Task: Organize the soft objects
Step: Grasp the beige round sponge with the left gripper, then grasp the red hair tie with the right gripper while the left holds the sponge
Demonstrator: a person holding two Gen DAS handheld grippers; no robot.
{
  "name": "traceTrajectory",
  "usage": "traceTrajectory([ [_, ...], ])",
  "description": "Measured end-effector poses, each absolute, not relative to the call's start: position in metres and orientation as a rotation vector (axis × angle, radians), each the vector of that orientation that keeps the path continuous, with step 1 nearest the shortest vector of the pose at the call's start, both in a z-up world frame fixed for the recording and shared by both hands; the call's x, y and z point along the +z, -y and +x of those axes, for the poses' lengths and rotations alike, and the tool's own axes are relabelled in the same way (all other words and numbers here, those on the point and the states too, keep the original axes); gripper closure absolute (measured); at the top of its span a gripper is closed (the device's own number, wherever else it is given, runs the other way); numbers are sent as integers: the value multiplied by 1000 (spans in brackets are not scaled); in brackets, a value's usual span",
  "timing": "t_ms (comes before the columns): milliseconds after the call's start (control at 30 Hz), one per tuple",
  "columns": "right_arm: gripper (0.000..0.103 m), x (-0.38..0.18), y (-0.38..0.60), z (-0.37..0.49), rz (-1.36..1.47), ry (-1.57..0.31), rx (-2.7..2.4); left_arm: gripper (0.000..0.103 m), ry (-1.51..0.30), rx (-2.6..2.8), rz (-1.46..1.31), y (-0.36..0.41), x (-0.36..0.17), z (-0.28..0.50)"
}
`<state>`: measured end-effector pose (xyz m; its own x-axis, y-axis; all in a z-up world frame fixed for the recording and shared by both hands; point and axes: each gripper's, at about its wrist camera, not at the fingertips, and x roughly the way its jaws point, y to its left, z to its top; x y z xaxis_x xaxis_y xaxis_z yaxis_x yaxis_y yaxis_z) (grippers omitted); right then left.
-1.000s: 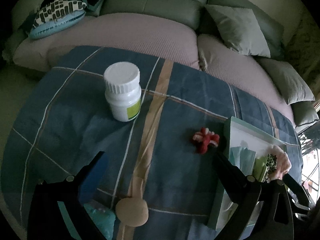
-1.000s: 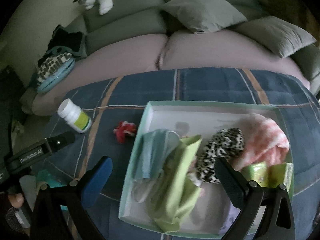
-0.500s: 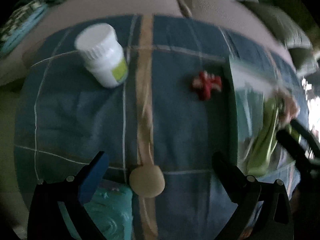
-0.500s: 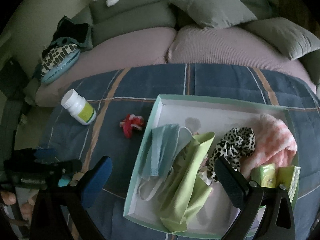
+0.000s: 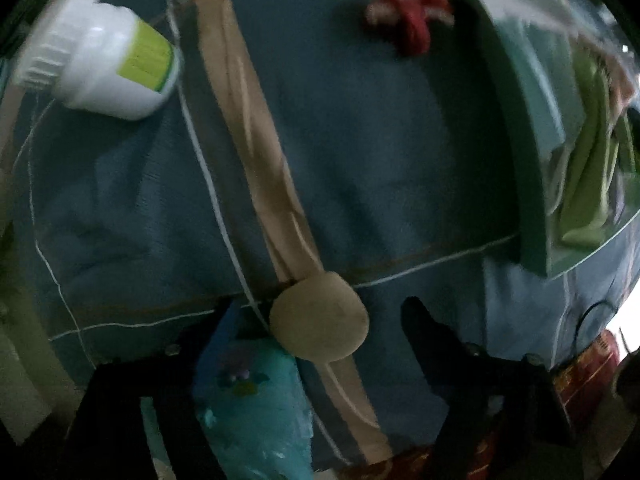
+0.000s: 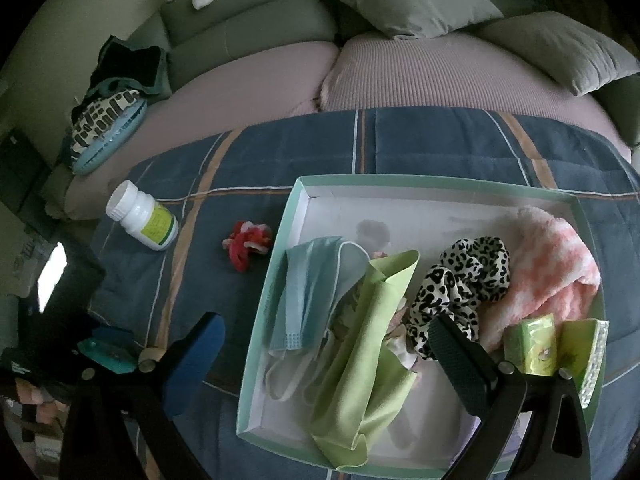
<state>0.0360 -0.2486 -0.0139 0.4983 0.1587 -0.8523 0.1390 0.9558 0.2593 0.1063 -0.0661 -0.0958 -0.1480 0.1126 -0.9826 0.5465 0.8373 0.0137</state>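
Observation:
A round beige puff [image 5: 318, 316] lies on the blue plaid blanket [image 5: 360, 160], between the fingers of my left gripper [image 5: 322, 312]. That gripper points steeply down and its jaws are closing, with a gap still showing on each side of the puff. Just below the puff lies a teal soft item [image 5: 256, 400]. A red and white knitted piece [image 5: 408, 12] [image 6: 248, 244] rests near the tray's left wall. My right gripper [image 6: 320, 332] hangs open over the mint tray [image 6: 300, 200], holding nothing.
The tray holds a blue face mask [image 6: 312, 280], a green cloth [image 6: 372, 344], a leopard scrunchie [image 6: 464, 276], a pink towel [image 6: 552, 264] and green tissue packs [image 6: 532, 344]. A white pill bottle [image 6: 142, 216] stands at the left. Sofa cushions lie behind the blanket.
The left gripper has tipped downward, rolled and sunk toward the beige puff, and its jaws have narrowed around it. The right gripper has hardly moved.

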Motion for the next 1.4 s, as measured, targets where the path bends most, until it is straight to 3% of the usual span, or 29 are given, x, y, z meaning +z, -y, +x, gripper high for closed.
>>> traceTrajectory([
  [100,0,-16,246,39,310,-1063,18,31,-1726,-423,557,69,-103,104],
  [200,0,-16,244,43,302,-1067,25,49,-1717,-438,570,71,-104,99],
  [233,0,-16,244,45,302,-1066,26,49,-1716,-450,558,71,-105,100],
  [600,0,-12,233,63,277,-1055,69,50,-1548,-481,342,65,-79,97],
  [867,3,-11,224,79,247,-1064,114,50,-1365,-325,-85,42,-47,116],
  [1000,11,-13,221,88,212,-1076,138,50,-1292,-206,-156,33,-43,122],
  [1400,18,-22,171,112,36,-1085,268,50,-1231,-96,-247,7,-40,126],
])
